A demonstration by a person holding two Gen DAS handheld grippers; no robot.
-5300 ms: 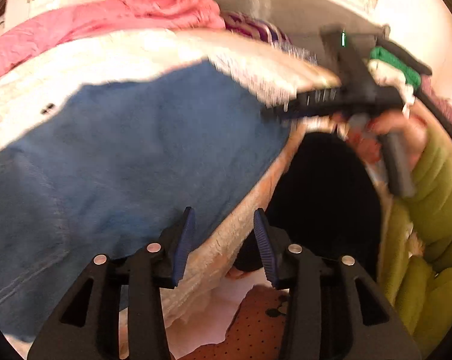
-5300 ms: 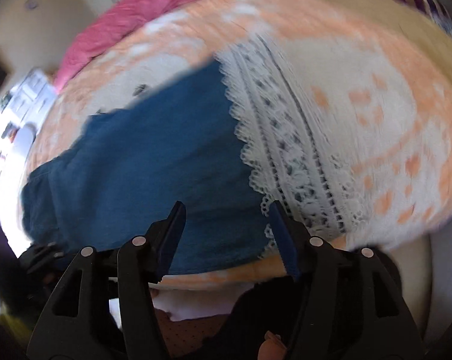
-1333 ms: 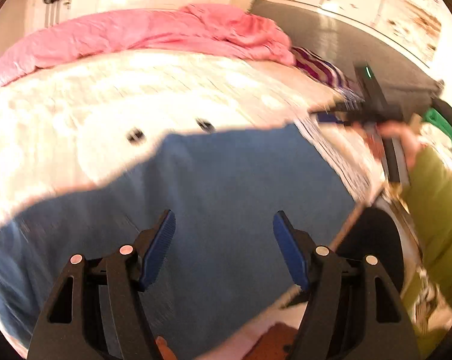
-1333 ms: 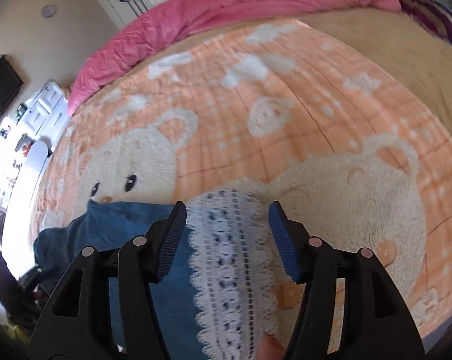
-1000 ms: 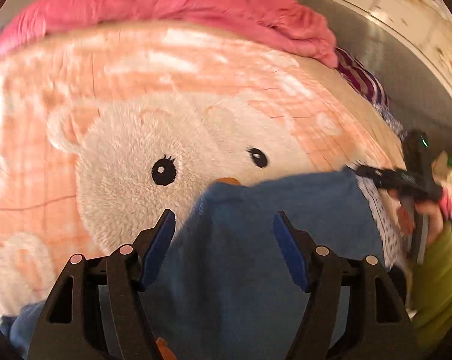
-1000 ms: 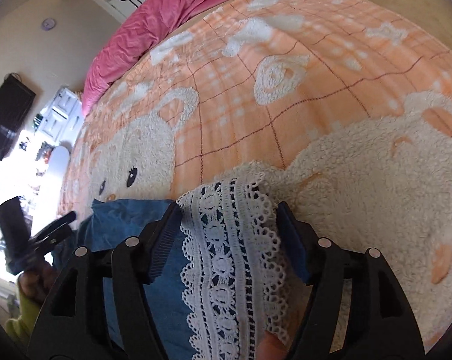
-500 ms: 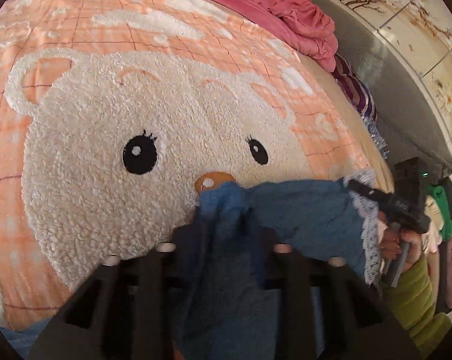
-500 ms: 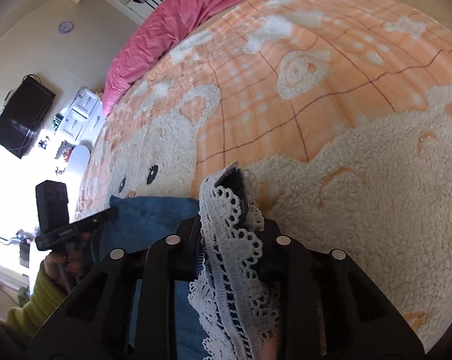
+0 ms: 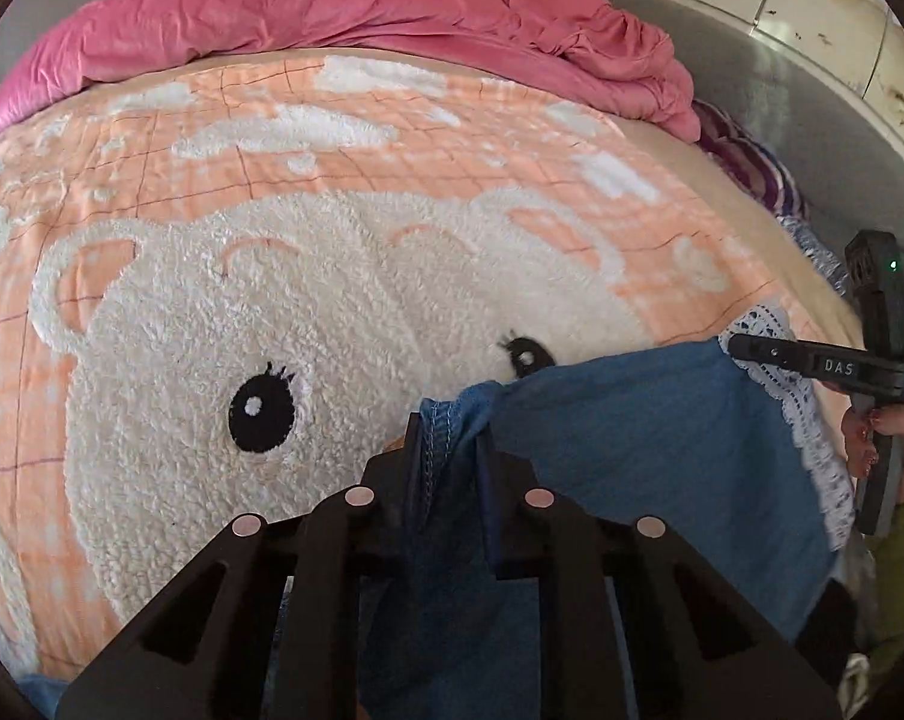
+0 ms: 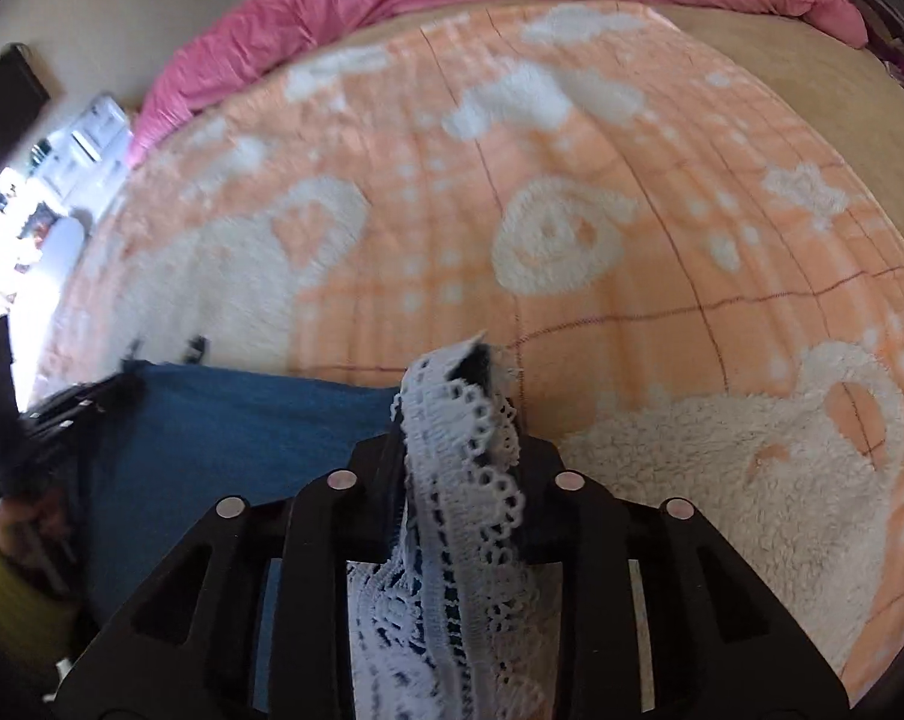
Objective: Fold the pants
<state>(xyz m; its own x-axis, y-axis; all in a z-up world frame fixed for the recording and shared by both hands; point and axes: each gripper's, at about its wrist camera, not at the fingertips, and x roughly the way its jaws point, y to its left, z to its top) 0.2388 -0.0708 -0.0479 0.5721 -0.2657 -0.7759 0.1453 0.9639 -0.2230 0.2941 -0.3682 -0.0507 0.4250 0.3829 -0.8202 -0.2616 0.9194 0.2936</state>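
Observation:
The blue denim pants (image 9: 644, 444) hang stretched between my two grippers above the bed. My left gripper (image 9: 449, 450) is shut on a stitched denim edge of the pants. My right gripper (image 10: 461, 420) is shut on the white lace hem (image 10: 452, 516) at the other end. In the left wrist view the right gripper (image 9: 734, 345) shows at the right, pinching the lace trim (image 9: 812, 444). In the right wrist view the left gripper (image 10: 116, 387) shows blurred at the left, at the denim's (image 10: 242, 450) far corner.
An orange and white fleece blanket with a bear face (image 9: 260, 360) covers the bed. A crumpled pink duvet (image 9: 344, 12) lies along its far edge. A striped purple cloth (image 9: 752, 162) and a grey panel (image 9: 812, 138) sit to the right.
Both grippers went from open over the pants to shut on their edges. They then lifted the denim, which now hangs stretched between them, and the right view swung upward.

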